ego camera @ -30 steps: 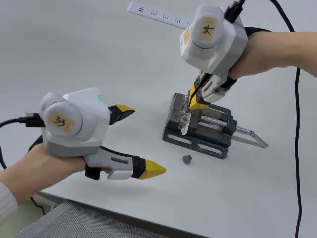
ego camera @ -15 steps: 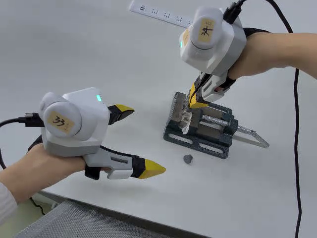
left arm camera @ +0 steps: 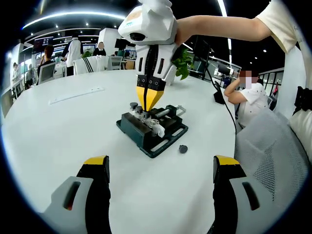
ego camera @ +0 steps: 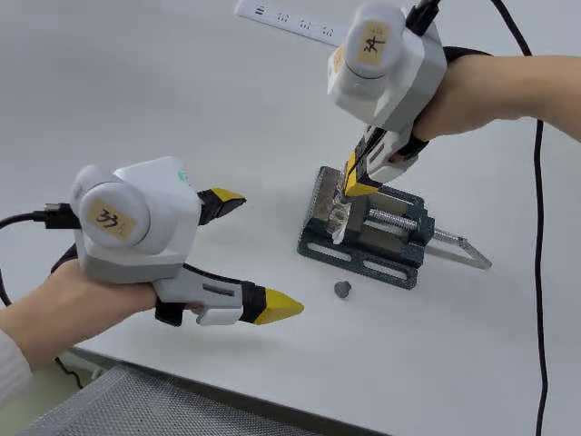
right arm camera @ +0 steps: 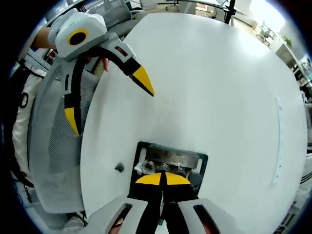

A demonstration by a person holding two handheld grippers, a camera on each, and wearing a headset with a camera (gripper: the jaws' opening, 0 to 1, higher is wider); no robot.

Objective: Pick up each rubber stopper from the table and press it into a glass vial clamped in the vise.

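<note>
**Pressing step judged in hand at the vise point(ego camera: 399, 247)**
The right gripper point(ego camera: 352, 187), jaws closed tip to tip, is set over the glass vials point(ego camera: 338, 218); whether anything is pinched cannot be told. The left gripper point(ego camera: 259, 252) is held wide open. One rubber stopper point(ego camera: 342, 290) is left on the table point(ego camera: 182, 91) beside the vise, to be fetched next.

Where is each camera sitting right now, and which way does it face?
Head view: on the person's head, looking forward and down at the table; left hand, right hand, open left tool, and right tool pointing down at the vise show.
Left gripper view: on the left tool, looking across the table toward the vise; its jaws stand wide apart at the bottom.
Right gripper view: on the right tool, looking down onto the vise; its jaws meet at the bottom.
Shared: all three show the vise and the loose stopper.
</note>
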